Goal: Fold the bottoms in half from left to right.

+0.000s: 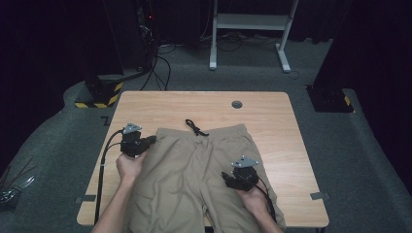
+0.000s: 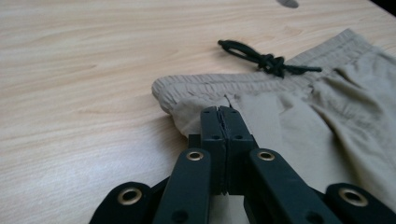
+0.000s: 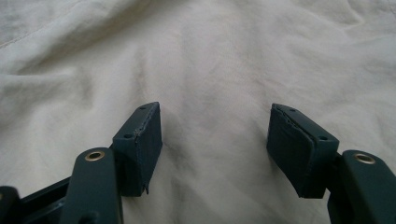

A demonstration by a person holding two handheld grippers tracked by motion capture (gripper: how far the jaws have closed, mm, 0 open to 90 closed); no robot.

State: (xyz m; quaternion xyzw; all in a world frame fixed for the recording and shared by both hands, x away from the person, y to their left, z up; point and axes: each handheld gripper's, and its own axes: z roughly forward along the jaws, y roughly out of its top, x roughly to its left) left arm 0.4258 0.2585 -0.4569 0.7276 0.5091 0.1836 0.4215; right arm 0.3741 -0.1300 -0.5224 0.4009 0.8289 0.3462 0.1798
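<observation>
Khaki shorts [image 1: 194, 170] spread flat on bench [image 1: 272, 116], black drawstring [image 1: 195, 128] at waistband. Left gripper [image 2: 223, 112] over waistband corner, jaws clenched together. Right gripper [image 3: 215, 140] above one leg, jaws released, wide apart.

left hand-held gripper [image 2: 223, 116] closed, right [image 3: 215, 140] agape

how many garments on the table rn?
1. A pair of khaki shorts lies flat on the wooden table, waistband away from the person, black drawstring on the wood. Nothing visible suggests a second garment, though anything under the shorts would be hidden.
</observation>
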